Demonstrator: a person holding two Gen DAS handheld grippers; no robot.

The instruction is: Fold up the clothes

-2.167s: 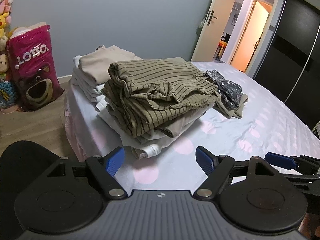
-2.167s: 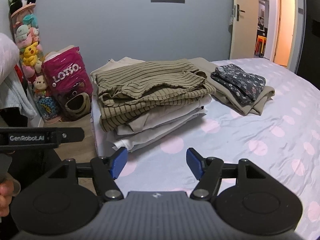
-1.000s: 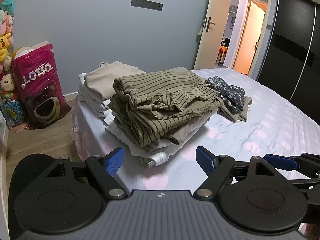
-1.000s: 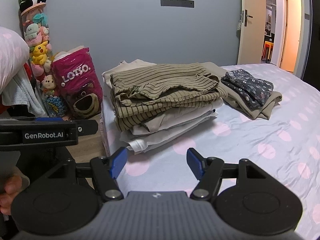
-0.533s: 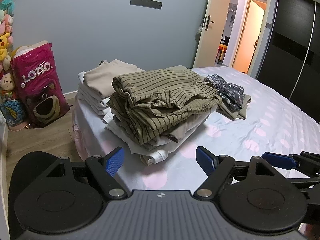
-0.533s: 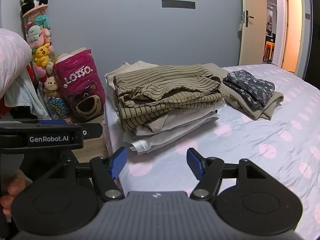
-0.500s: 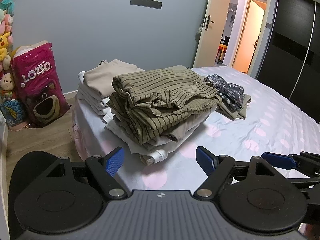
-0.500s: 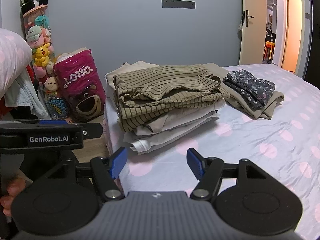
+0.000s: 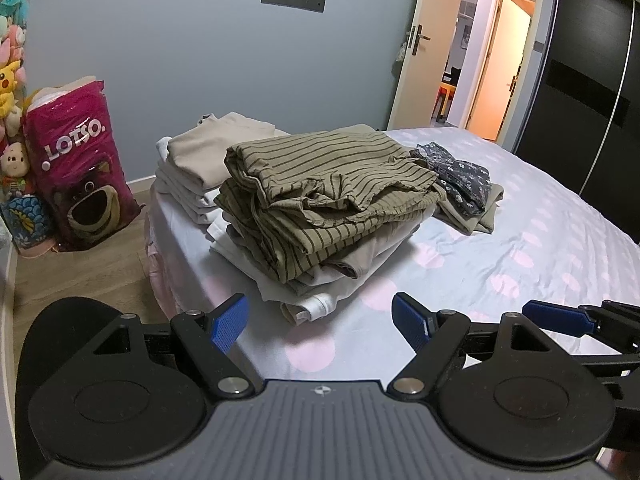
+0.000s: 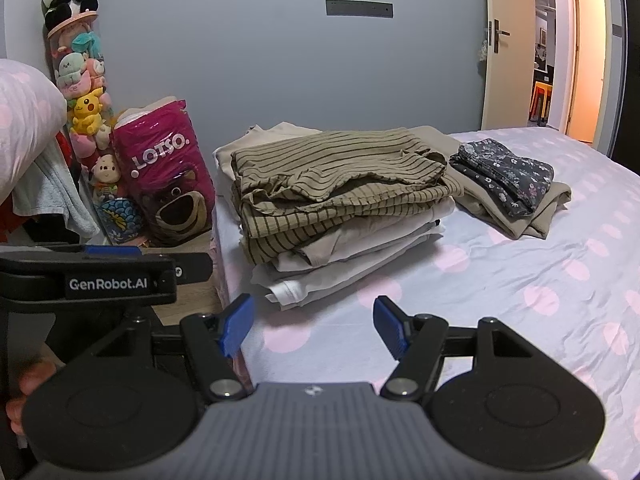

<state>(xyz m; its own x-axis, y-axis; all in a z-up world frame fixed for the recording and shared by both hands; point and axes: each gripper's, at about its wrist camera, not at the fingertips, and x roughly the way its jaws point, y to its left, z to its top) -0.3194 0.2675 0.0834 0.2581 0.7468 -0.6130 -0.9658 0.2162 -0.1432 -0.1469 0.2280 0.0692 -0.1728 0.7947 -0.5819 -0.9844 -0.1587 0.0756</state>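
1. The pink Lotso bag stands on the floor at about ten o'clock in the right wrist view, with a tall tube of plush toys just left of it; both are off the bed and out of the working path.
2. The left gripper hangs over the near edge of the bed, jaws wide with nothing between them.
3. The stack of folded clothes, topped by an olive striped garment, sits at twelve o'clock; a second beige pile lies behind it at eleven.
4. The right gripper is likewise spread and empty, short of the stack.
5. A floral piece on a tan garment rests at two o'clock.
6. Judged step: everything visible looks folded, so this seems a pause between garments. The striped top is rumpled; the next move probably calls for tidying it or fetching a fresh item.
7. Nothing blocks the reach, though the stack sits near the bed's edge and could slide.
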